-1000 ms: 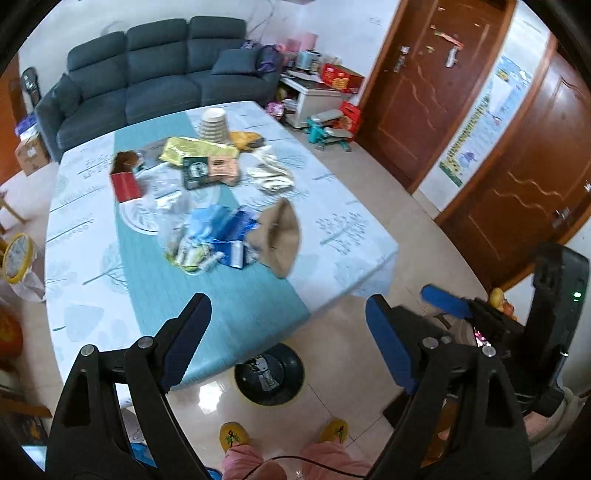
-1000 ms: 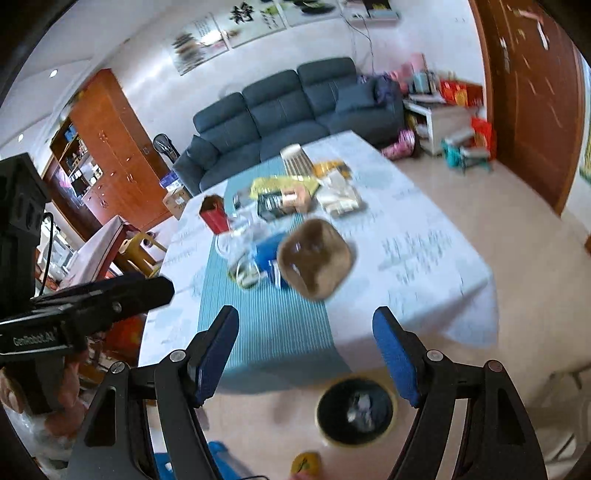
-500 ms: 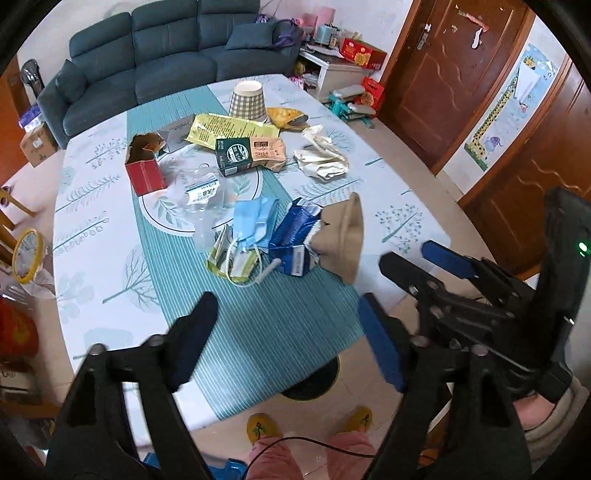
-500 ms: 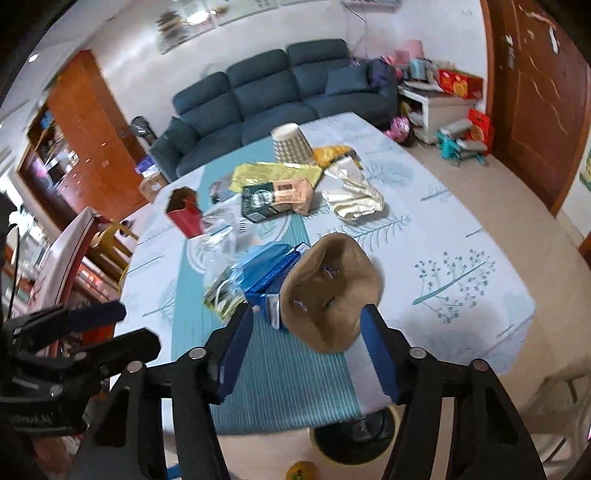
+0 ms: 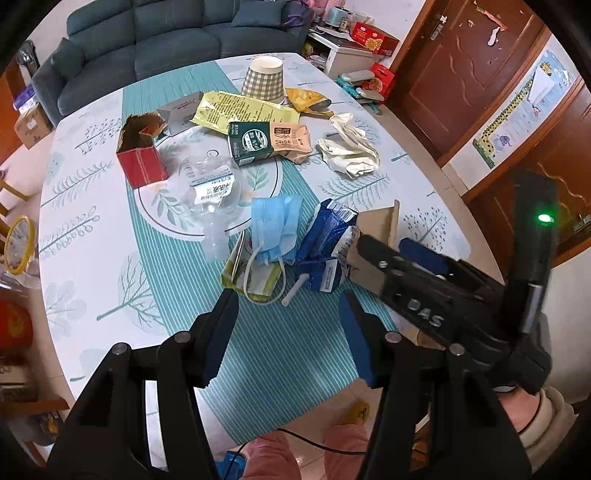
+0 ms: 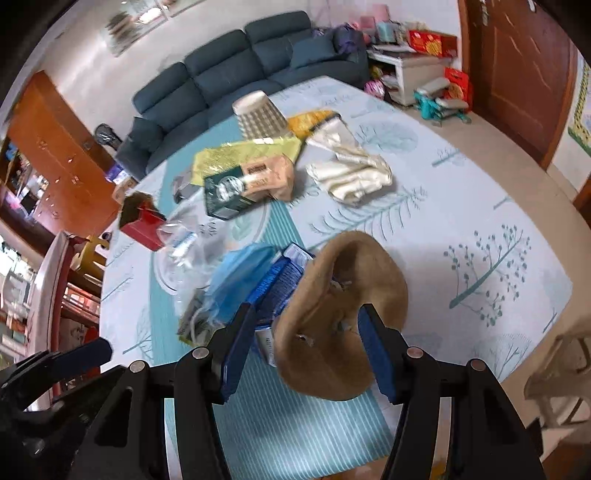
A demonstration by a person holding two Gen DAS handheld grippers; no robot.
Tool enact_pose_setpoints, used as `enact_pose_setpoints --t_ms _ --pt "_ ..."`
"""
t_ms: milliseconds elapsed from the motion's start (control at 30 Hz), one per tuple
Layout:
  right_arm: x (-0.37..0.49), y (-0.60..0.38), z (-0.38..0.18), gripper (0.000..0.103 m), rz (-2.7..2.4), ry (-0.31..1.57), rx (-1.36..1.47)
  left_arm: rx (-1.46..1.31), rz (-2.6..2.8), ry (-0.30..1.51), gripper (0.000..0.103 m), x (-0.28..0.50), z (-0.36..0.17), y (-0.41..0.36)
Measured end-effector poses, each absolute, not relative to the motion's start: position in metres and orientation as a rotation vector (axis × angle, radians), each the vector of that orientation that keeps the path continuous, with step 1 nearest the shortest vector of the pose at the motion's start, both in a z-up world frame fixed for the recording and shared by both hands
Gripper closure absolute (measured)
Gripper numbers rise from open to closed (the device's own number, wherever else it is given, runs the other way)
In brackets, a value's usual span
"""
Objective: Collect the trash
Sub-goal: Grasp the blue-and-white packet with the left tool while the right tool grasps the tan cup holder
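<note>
Right wrist view showed the right gripper (image 6: 306,341) closing around the brown paper bowl (image 6: 343,314) at 6 o'clock, pads not yet pressing, while the left gripper (image 5: 284,332), also narrowing and empty, hovered short of the litter, presumably to grab trash.

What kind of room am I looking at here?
Most likely a home living room: a dark blue sofa stands behind a table with a tree-print cloth, wooden doors are to the right, and household litter covers the table.
</note>
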State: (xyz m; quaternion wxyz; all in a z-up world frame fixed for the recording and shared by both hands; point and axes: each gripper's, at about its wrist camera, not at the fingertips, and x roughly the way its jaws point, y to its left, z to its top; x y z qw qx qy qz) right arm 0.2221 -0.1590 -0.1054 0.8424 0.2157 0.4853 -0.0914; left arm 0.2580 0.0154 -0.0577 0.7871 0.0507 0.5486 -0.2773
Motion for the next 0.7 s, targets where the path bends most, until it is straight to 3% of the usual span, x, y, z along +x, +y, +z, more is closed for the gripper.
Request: enact_pose_setpoints --t_ms 33,133,167,400,700 --pt "0.225 -0.159 -0.112 0.063 -0.194 1.049 0.465 0.113 -0.602 1.182 0.05 0.259 -0.058 0.014" --pt "0.225 -0.161 -0.118 0.077 -0.156 1.063 0.499 0.131 -0.628 1.176 0.051 0.26 -0.055 0.007" --pt "0.223 -0.16 -0.118 0.087 -0.159 1.062 0.489 0.138 -0.638 1.173 0.053 0.261 -0.055 0.004" --pt "0.203 -0.174 -0.115 0.092 -0.19 1.057 0.511 0.159 -0.742 1.2 0.074 0.273 -0.054 -0.028" --pt "0.162 -0.216 -0.103 0.092 -0.23 0.986 0.651 0.215 -0.795 1.291 0.079 0.316 -0.074 -0.085"
